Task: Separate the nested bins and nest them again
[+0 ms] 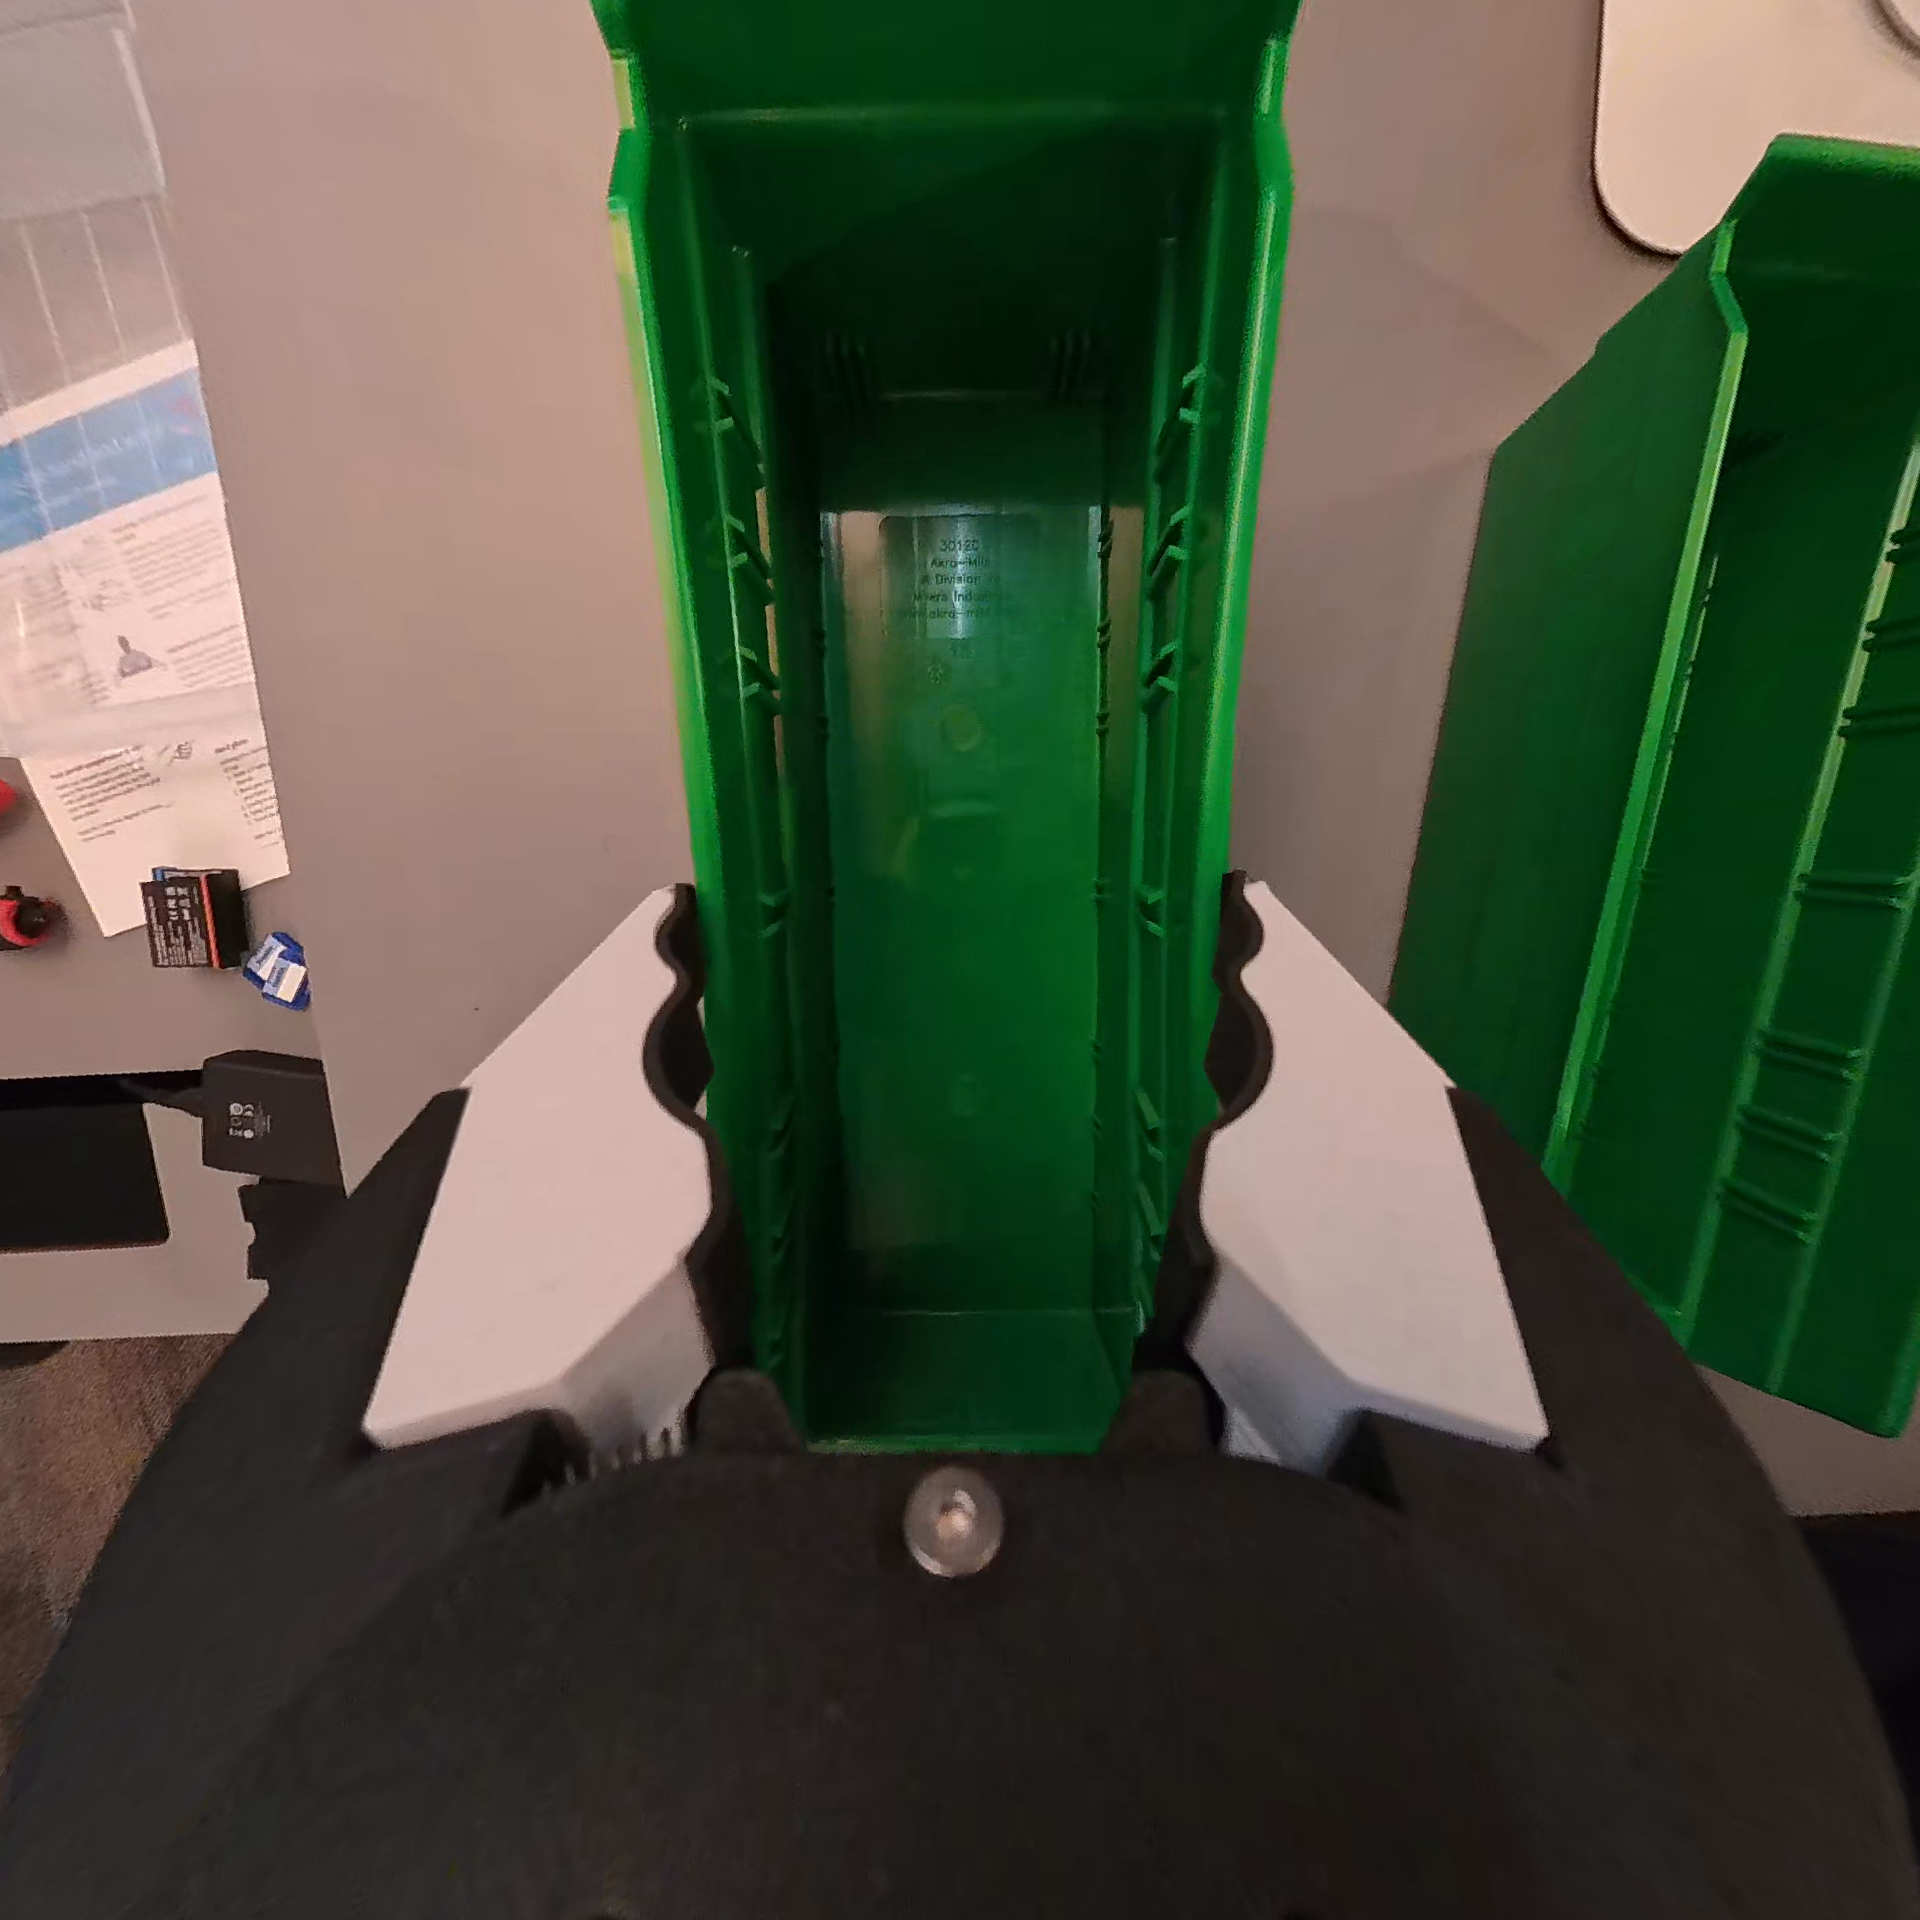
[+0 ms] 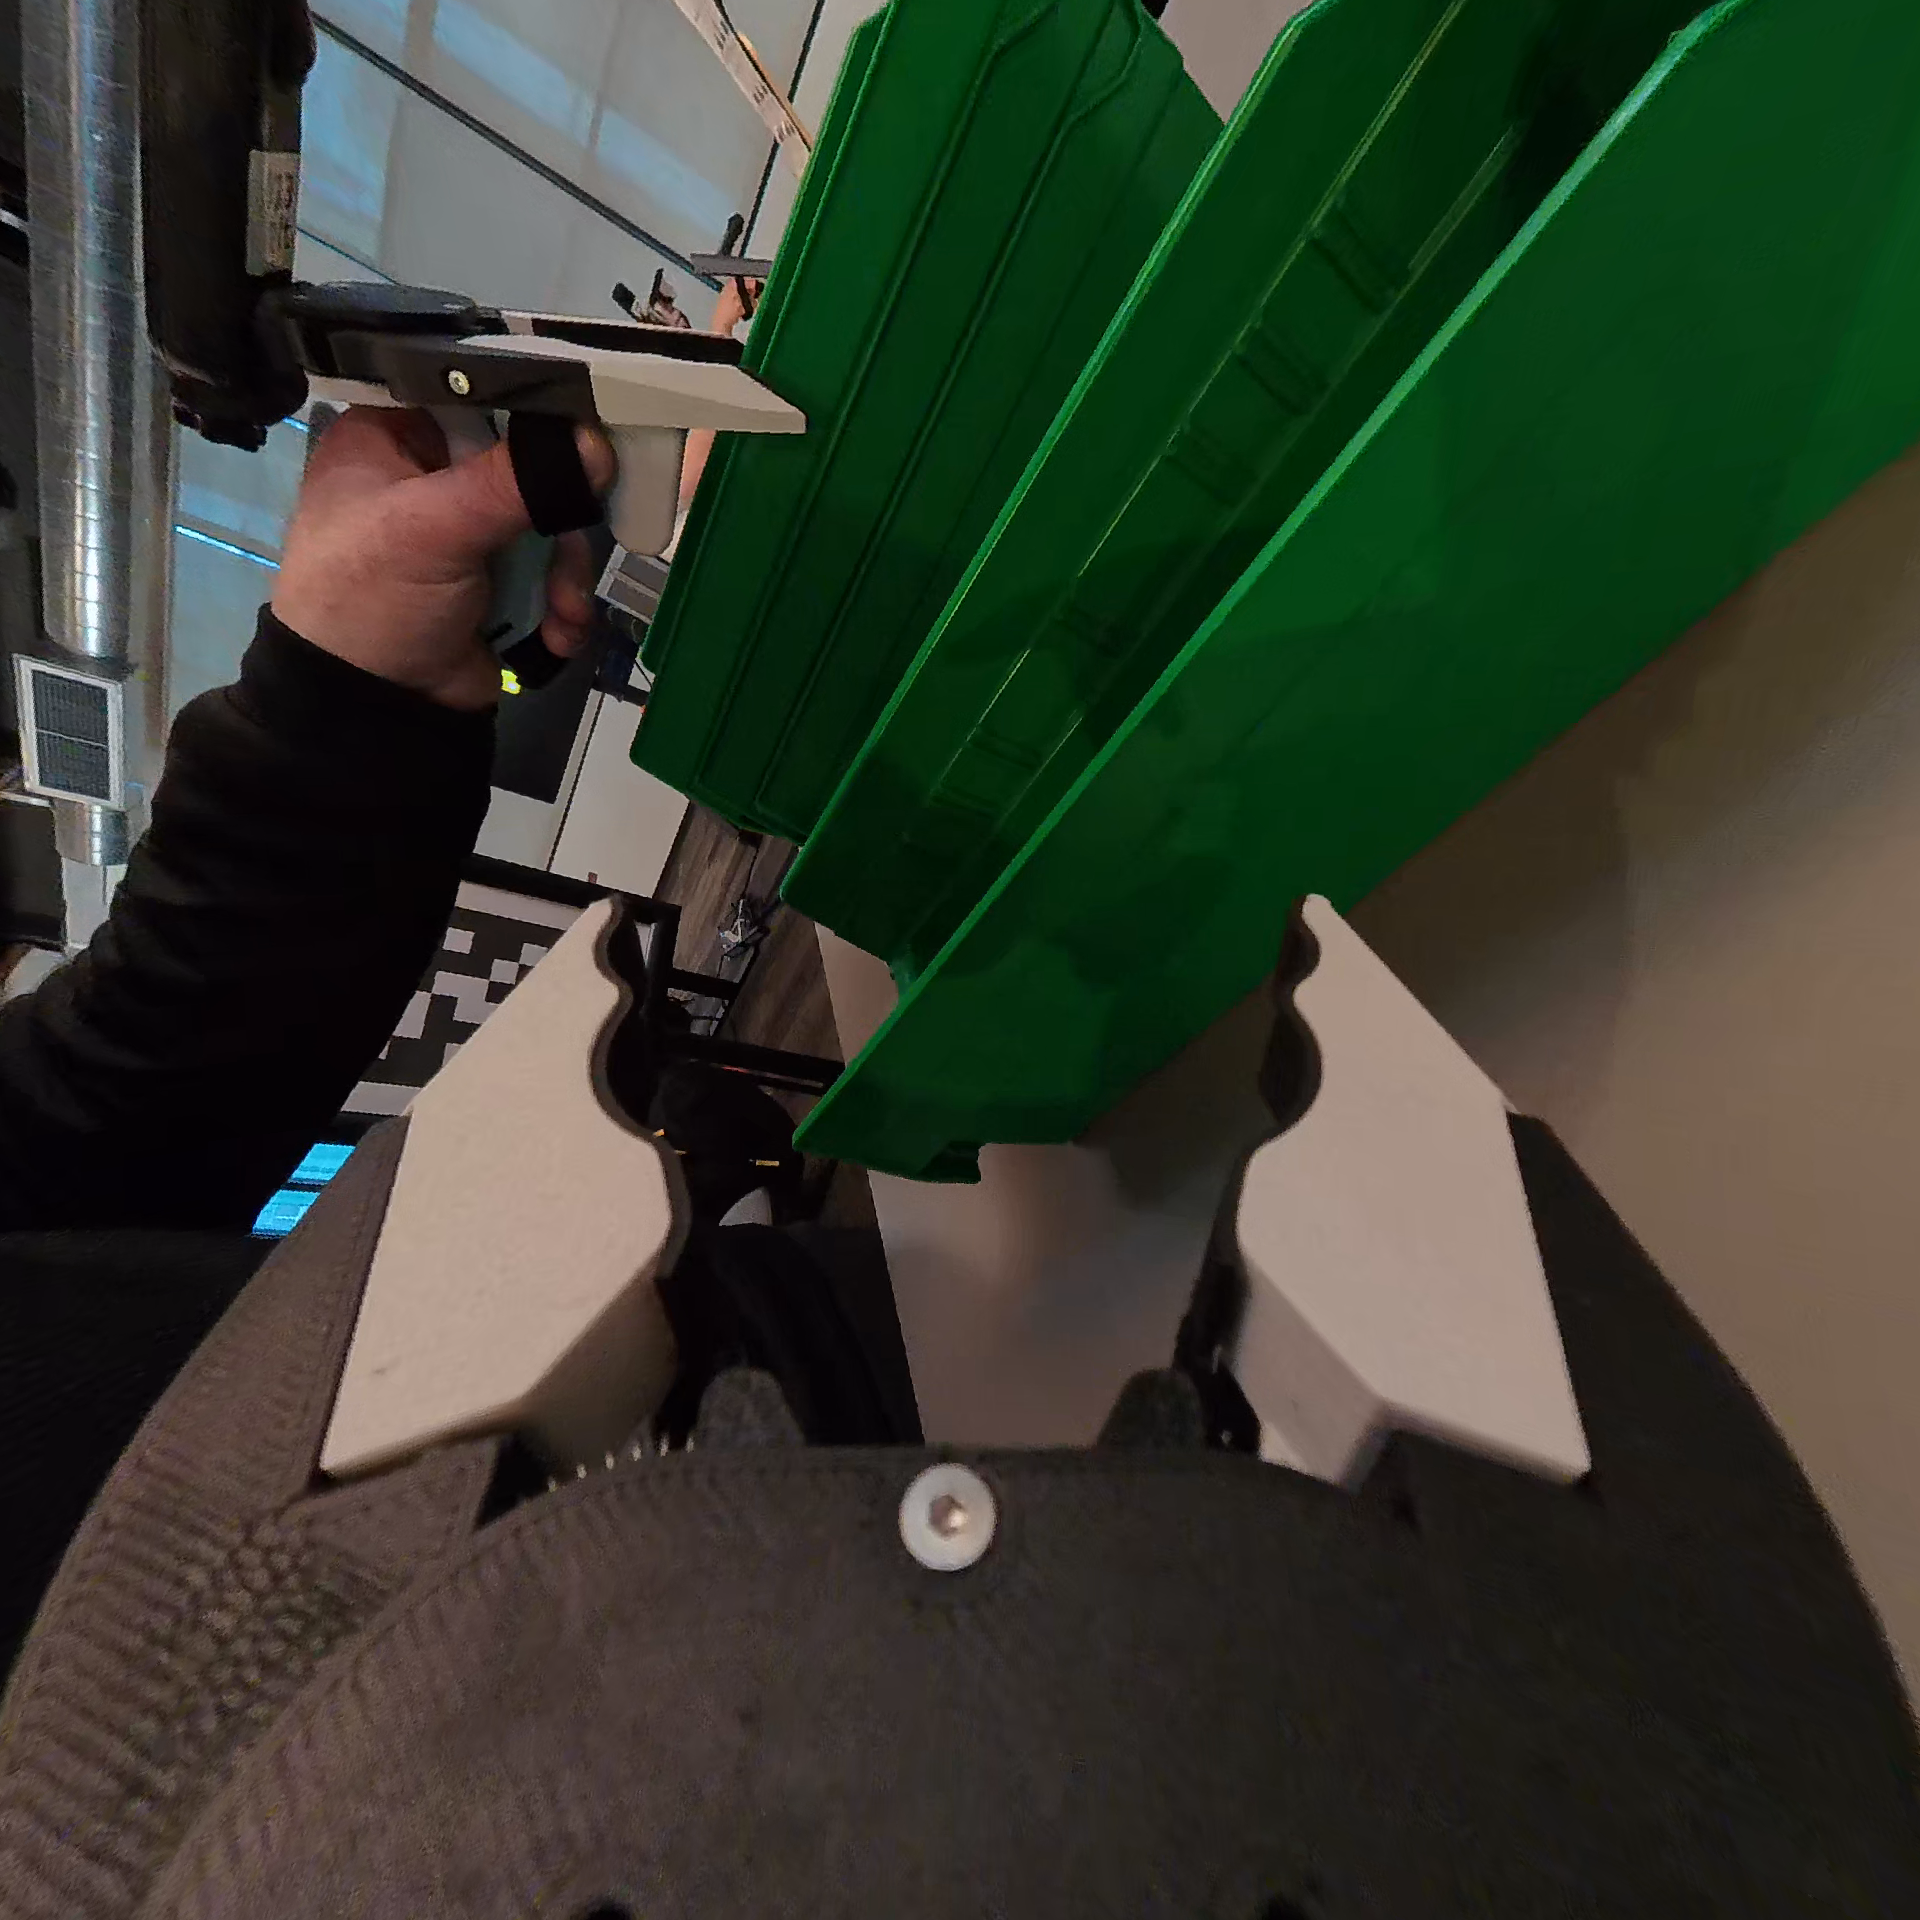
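My left gripper (image 1: 958, 899) is shut on a long green bin (image 1: 966, 416), with its fingers pressed against the two outer side walls. The bin's open top faces the camera. A second green bin (image 1: 1610, 779) stands apart to the right on the grey table (image 1: 436, 468). In the right wrist view, the second bin (image 2: 1403, 675) lies just ahead of my right gripper (image 2: 961, 920), which is open and holds nothing; the bin's near end sits by the right fingertip. The left gripper (image 2: 665, 395) holds the first bin (image 2: 935, 416) farther off.
Papers (image 1: 125, 623), a small black battery (image 1: 192, 920), blue cards (image 1: 278, 971) and a black adapter (image 1: 265, 1117) lie at the table's left edge. A white object (image 1: 1714, 104) is at the far right. A hand (image 2: 416, 540) in a black sleeve holds the left gripper.
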A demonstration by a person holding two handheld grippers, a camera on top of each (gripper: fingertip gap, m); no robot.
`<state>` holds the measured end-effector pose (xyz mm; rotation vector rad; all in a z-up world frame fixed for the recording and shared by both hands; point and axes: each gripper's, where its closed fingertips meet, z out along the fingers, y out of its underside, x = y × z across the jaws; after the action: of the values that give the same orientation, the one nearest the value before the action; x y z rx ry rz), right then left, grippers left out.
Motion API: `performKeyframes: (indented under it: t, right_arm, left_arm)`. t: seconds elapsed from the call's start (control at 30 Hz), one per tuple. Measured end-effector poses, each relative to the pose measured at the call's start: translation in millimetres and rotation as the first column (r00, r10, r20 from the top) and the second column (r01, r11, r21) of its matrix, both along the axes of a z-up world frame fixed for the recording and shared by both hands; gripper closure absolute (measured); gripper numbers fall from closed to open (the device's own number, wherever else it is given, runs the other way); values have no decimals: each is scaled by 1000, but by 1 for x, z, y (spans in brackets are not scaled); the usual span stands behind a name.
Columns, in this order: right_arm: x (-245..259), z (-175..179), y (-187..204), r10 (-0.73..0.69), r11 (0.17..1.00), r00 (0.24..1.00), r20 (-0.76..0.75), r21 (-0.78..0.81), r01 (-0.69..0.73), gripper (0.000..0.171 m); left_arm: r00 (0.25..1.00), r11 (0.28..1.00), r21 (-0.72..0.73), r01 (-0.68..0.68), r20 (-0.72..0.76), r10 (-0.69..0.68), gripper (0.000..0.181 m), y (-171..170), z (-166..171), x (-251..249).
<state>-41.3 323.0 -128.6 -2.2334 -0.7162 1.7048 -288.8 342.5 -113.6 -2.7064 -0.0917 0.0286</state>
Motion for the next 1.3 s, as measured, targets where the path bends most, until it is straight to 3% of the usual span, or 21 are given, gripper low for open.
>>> performKeyframes:
  t: [0.43, 0.67, 0.9, 1.3]
  right_arm:
    - [-12, 0, 6, 29, 1000, 1000, 11, 8, -29, 53]
    - [-14, -1, 10, 24, 1000, 1000, 20, 18, -25, 54]
    - [-15, 6, 25, -18, 990, 996, 85, 138, 6, 55]
    - [-19, 2, 26, -4, 993, 996, 90, 119, -7, 55]
  left_arm:
    - [1000, 998, 67, 10, -1, -10, 87, 6, 25, -7]
    - [1000, 995, 96, 14, 13, -15, 87, 7, 24, -7]
    - [998, 994, 96, 47, -35, -44, 85, 10, 23, -4]
    - [998, 987, 156, 44, -44, -38, 86, 14, 35, -5]
